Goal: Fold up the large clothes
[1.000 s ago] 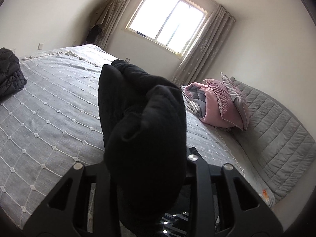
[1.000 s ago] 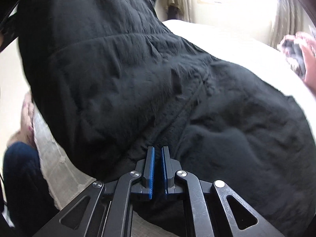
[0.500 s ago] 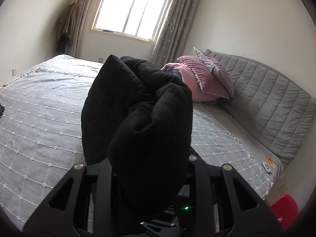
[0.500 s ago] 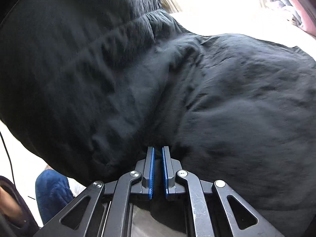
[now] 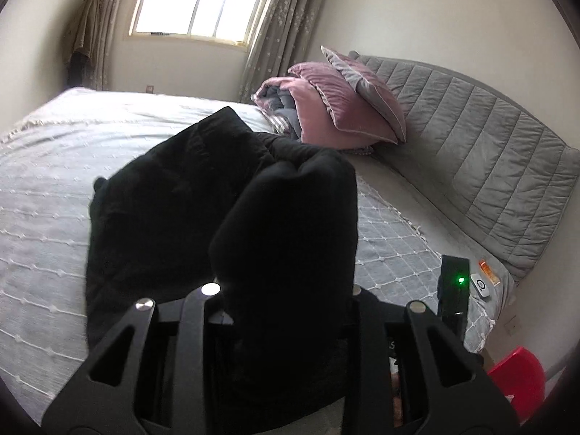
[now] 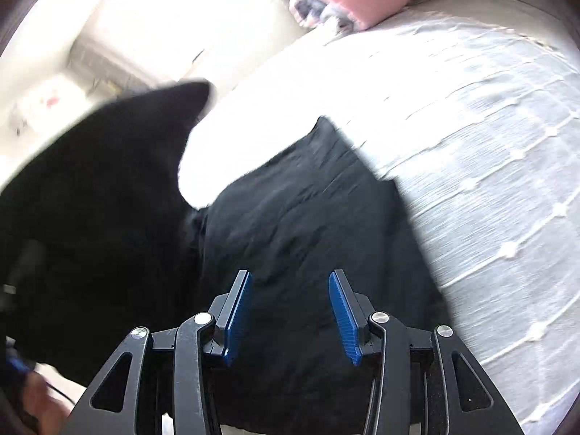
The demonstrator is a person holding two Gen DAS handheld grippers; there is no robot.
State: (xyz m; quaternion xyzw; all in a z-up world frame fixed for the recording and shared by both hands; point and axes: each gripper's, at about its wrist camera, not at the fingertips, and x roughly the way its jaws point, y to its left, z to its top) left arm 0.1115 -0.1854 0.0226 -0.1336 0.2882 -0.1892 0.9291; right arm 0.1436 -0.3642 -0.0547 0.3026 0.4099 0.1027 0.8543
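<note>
A large black padded garment (image 5: pixel 174 210) lies partly on the grey bedspread (image 5: pixel 47 152). One thick bunched fold of it rises up into my left gripper (image 5: pixel 286 290), which is shut on it; the fold hides the fingertips. In the right wrist view the same black garment (image 6: pixel 308 217) spreads over the bedspread (image 6: pixel 489 152), with one part lifted at the left. My right gripper (image 6: pixel 290 308) hovers over it and its jaws are opening. The blue pads (image 6: pixel 237 308) stand well apart and do not press on the cloth between them.
Pink pillows and a folded quilt (image 5: pixel 333 108) are stacked against the grey quilted headboard (image 5: pixel 489 152). A black device with a green light (image 5: pixel 453 290) and a small white gadget (image 5: pixel 481 285) sit near the bed's right corner. A red object (image 5: pixel 518 380) is on the floor. A window (image 5: pixel 195 0) is at the back.
My right gripper went from shut on the black cloth to open and rolled, and the garment dropped onto the bed. The left gripper swung towards the headboard with its fold still gripped.
</note>
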